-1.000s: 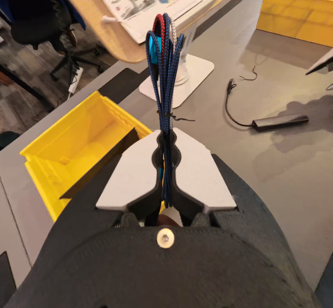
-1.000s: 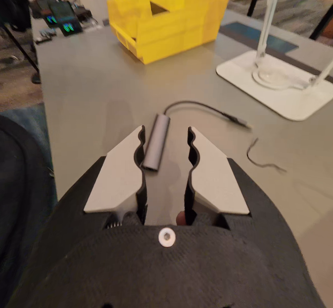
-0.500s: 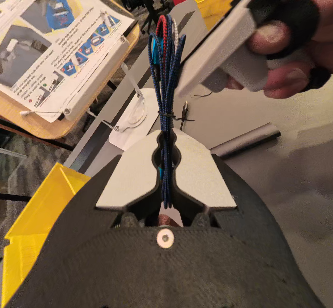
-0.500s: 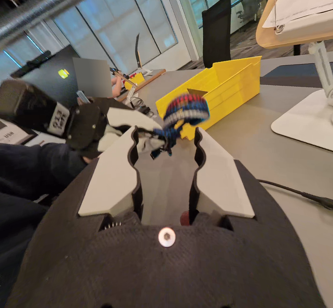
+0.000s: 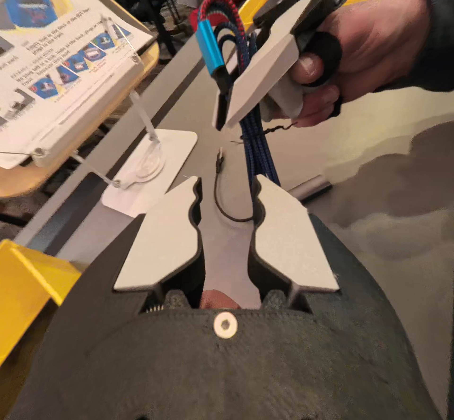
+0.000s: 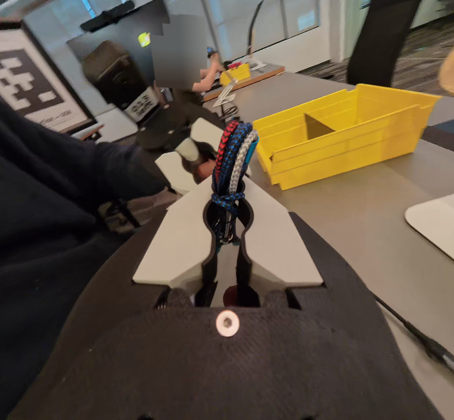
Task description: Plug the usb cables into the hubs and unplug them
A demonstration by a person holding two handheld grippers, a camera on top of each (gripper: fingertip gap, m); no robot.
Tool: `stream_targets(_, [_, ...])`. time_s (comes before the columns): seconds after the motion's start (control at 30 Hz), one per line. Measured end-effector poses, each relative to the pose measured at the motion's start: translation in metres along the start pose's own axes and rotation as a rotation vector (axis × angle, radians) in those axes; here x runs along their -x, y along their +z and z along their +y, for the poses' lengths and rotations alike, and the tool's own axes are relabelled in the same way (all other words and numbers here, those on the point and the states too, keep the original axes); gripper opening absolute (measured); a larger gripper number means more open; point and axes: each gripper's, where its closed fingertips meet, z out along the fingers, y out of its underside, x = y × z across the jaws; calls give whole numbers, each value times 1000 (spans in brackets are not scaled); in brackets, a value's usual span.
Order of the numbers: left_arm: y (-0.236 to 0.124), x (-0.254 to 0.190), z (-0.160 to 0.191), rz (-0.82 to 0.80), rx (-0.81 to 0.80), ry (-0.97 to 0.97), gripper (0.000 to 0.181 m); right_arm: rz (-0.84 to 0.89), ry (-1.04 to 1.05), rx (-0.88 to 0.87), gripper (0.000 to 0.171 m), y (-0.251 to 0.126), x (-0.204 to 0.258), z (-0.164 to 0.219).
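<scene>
Now that the tied bundle of blue, red and grey braided USB cables (image 6: 232, 162) has been passed across, it is clamped at frame centre by the right gripper (image 6: 227, 196), while the left gripper (image 5: 227, 192) has been spread and left empty; the slim grey metal hub (image 5: 310, 187), lying on the table at centre right, is yet to be plugged

Left wrist view: hub (image 5: 310, 186) mostly hidden behind the left claw (image 5: 227, 185), only its dark end showing at frame centre right. Lower run of the cable bundle (image 5: 258, 155) passes behind that claw's right finger. Yellow bin (image 5: 27, 283) cut off by the left edge.

Right wrist view: bundle's plug ends (image 6: 227, 234) sit deep between the right claw (image 6: 227, 187) fingers (too dark to count). Black cable (image 6: 417, 334) blurred, cut off at lower right. White stand base (image 6: 432, 221) cropped by the right edge.
</scene>
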Motion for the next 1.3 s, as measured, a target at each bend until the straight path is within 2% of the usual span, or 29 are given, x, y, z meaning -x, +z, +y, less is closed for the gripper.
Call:
stream_targets(0.1, [3,-15,3,172,-10,-42,43,-114,-60,82,7,9,17,4])
stream_targets(0.17, [7,-26,3,268,-26,-87,38,-161,-95,116,7,15,25,6])
stream_targets(0.23, [9,-35,3,347,-53,-148,20,-180,-111,126,7,19,27,5])
stream_targets(0.3, [8,-40,0,400,-105,-213,10,-200,-104,117,6,21,28,2])
stream_targets(0.4, [8,-41,-3,418,-167,-290,10,-218,-95,102,7,21,27,-1])
stream_targets(0.43, [8,-43,-3,428,-176,-300,11,-231,-92,104,7,22,28,0])
stream_targets(0.53, [9,-38,-5,436,-200,-350,38,-275,-59,88,7,22,31,-2])
stream_targets(0.67, [9,-43,-9,472,-228,-367,30,-277,-49,80,6,21,28,-4])
stream_targets(0.73, [6,-49,-15,534,-248,-399,43,-269,-55,87,6,21,27,-2])
stream_targets(0.77, [5,-51,-18,556,-261,-418,43,-262,-61,93,7,22,26,0])
stream_targets(0.87, [9,-49,-19,525,-261,-410,19,-293,-45,83,7,23,30,-1])
stream_targets(1.0, [10,-41,-19,487,-280,-448,14,-257,-36,66,14,23,26,-6])
stream_targets(1.13, [7,-22,-19,371,-298,-436,11,-125,-50,60,40,10,12,-13])
stream_targets(1.3, [-1,-8,-23,295,-323,-407,10,14,-54,83,40,-12,9,-4])
